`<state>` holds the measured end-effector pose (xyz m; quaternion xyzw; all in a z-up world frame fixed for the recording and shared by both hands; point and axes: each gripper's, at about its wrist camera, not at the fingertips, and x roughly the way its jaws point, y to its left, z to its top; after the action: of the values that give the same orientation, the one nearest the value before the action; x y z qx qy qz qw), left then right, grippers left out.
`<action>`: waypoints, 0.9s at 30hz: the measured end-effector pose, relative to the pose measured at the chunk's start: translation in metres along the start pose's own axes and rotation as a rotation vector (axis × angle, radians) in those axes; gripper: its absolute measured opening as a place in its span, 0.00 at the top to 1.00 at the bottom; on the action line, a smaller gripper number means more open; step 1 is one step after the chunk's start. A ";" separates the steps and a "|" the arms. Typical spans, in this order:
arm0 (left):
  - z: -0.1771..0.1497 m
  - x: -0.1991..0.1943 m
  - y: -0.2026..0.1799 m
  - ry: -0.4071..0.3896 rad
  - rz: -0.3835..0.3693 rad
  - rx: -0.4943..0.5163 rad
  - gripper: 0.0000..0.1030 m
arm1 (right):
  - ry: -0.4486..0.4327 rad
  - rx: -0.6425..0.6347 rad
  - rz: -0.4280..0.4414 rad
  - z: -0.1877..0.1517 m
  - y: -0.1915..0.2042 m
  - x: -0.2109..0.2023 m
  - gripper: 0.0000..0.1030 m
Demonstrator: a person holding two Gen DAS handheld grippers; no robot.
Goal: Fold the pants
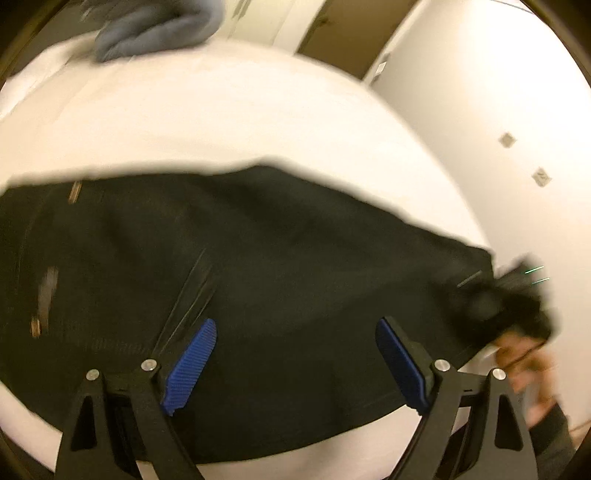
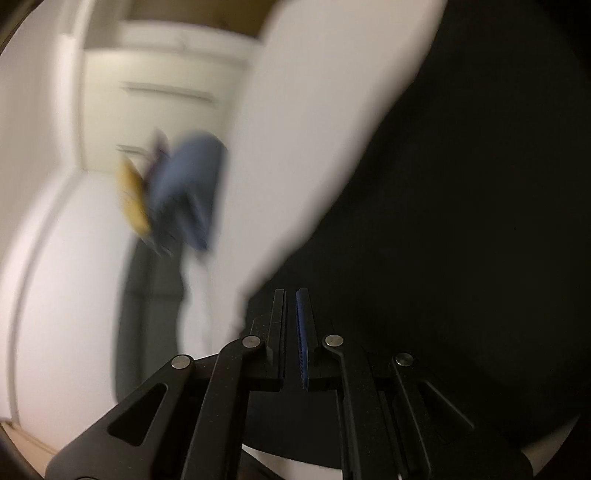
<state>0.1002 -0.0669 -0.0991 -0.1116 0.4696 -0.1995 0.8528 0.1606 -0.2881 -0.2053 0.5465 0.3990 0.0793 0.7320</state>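
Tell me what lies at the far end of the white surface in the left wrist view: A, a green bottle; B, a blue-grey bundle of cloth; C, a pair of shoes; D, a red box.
B: a blue-grey cloth bundle sits at the far edge of the white surface, beyond the black pants.

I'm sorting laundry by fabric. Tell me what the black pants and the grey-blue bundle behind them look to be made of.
Black pants: probably a woven, matte cloth such as cotton twill or denim; it lies in flat panels with stitched seams and shows no sheen. Motion blur hides the weave.
Grey-blue bundle: looks like soft knit or fleece, from its thick, rounded, dull folds. It is too blurred to be sure.
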 end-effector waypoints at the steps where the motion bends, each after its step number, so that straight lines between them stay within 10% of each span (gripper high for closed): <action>1: 0.009 0.001 -0.010 -0.011 -0.017 0.028 0.13 | 0.039 0.057 -0.045 -0.001 -0.015 0.016 1.00; 7: 0.063 0.083 -0.039 0.077 -0.138 0.120 0.15 | 0.014 0.044 -0.037 0.003 -0.020 0.021 1.00; 10: 0.071 0.123 -0.008 0.155 -0.118 0.096 0.39 | -0.006 0.059 -0.035 -0.003 -0.024 0.022 1.00; 19: 0.086 0.070 0.126 0.112 -0.084 -0.099 0.98 | -0.044 0.014 -0.072 -0.051 -0.023 0.007 1.00; 27: 0.079 -0.030 0.213 -0.048 0.143 -0.285 0.95 | -0.053 0.001 -0.093 -0.061 -0.019 0.042 1.00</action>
<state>0.2030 0.1375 -0.1151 -0.2025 0.4792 -0.0669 0.8514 0.1417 -0.2267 -0.2476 0.5297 0.4044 0.0302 0.7449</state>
